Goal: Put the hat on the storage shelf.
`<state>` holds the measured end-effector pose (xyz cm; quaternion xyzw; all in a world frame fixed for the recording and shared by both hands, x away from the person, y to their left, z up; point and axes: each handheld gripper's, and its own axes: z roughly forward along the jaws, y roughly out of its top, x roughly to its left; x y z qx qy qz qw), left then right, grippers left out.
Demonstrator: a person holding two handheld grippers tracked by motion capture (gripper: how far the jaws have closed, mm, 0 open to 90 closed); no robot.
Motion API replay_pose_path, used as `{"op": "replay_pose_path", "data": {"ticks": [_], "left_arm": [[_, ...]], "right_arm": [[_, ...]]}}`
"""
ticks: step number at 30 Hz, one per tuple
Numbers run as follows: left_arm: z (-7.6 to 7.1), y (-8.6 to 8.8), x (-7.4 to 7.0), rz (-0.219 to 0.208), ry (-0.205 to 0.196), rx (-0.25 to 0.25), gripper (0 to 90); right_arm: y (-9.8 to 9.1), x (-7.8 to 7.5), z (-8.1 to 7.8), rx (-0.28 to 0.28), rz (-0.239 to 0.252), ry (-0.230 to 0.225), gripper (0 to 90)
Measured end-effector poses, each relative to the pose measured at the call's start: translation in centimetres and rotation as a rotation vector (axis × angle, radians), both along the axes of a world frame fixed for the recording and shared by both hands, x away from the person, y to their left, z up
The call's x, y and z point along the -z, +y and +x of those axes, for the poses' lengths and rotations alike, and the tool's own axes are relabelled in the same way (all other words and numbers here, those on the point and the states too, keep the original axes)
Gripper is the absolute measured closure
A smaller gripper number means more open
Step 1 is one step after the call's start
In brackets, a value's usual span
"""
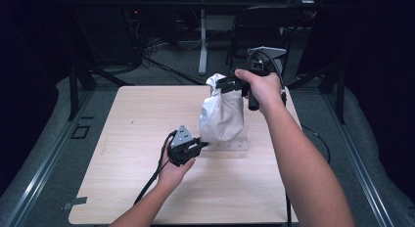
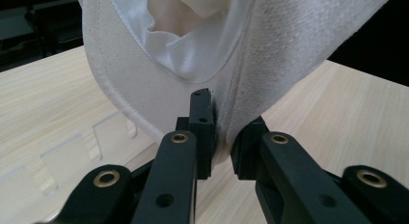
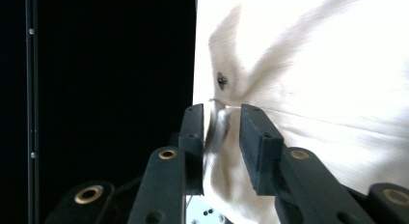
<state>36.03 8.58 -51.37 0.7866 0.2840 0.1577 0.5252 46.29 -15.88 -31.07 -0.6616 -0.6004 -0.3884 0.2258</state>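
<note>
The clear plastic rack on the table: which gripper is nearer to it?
Left. The left gripper holds the white cloth's bottom edge low, right beside the clear plastic rack. The right gripper pinches the cloth's top, raised well above the rack.

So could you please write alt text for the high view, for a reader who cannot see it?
A person holds a white cloth bag above a wooden table: the right gripper pinches its top, the left gripper its bottom edge. A clear plastic piece lies on the table beneath.

White cloth [image 2: 270, 50] cut off at top edge, its grasped folds blurred.
</note>
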Motion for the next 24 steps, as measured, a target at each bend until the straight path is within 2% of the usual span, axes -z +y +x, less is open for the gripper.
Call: {"op": "replay_pose_path", "data": {"ticks": [1, 4, 10, 13, 14, 15, 16, 17, 19, 20, 21, 22, 23, 24], "left_arm": [[0.0, 0.0, 0.1, -0.006, -0.002, -0.012, 82.3], [-0.2, 0.5, 0.3, 0.016, 0.008, -0.025, 83.3], [-0.4, 1.2, 1.0, 0.007, 0.016, -0.052, 83.5], [-0.5, 1.7, 1.7, 0.016, 0.043, -0.059, 83.0], [-0.5, 1.7, 2.1, 0.007, 0.062, -0.066, 82.7], [-0.4, 1.9, 2.5, 0.013, 0.052, -0.059, 82.7], [-0.5, 1.9, 2.7, 0.020, 0.062, -0.060, 82.6], [-0.6, 1.8, 2.8, 0.009, 0.067, -0.064, 82.6], [-0.5, 1.8, 2.9, 0.030, 0.050, -0.052, 82.5], [-0.5, 1.9, 3.0, 0.029, 0.054, -0.048, 82.4], [-0.6, 1.9, 3.1, 0.014, 0.085, -0.054, 82.0], [-0.5, 2.0, 3.2, -0.002, 0.083, -0.056, 81.1], [-0.6, 2.2, 3.3, -0.023, 0.109, -0.067, 80.9], [-0.6, 2.2, 3.3, -0.023, 0.109, -0.067, 80.5]], "right_arm": [[-0.1, -0.1, -0.1, 0.000, -0.001, -0.007, 71.1], [-0.4, -0.5, -0.2, -0.001, 0.003, -0.021, 69.8], [-1.2, -0.8, -0.4, 0.006, 0.020, -0.035, 67.8], [-1.7, -0.9, -0.4, 0.011, 0.005, -0.035, 67.5], [-1.8, -0.9, -0.5, 0.013, 0.002, -0.035, 67.3], [-1.9, -0.9, -0.5, 0.015, 0.005, -0.035, 66.8], [-2.0, -0.8, -0.6, 0.009, -0.002, -0.035, 66.6], [-2.1, -0.8, -0.6, 0.012, -0.004, -0.035, 66.4], [-2.3, -0.9, -0.7, 0.016, -0.004, -0.036, 66.2], [-2.4, -0.9, -0.7, 0.016, -0.005, -0.037, 66.1], [-2.4, -0.9, -0.7, 0.017, -0.005, -0.037, 66.0], [-2.5, -0.9, -0.7, 0.023, -0.009, -0.040, 66.0], [-2.6, -0.9, -0.8, 0.022, -0.008, -0.042, 65.8], [-2.7, -0.9, -0.8, 0.018, -0.013, -0.040, 65.8]]}}
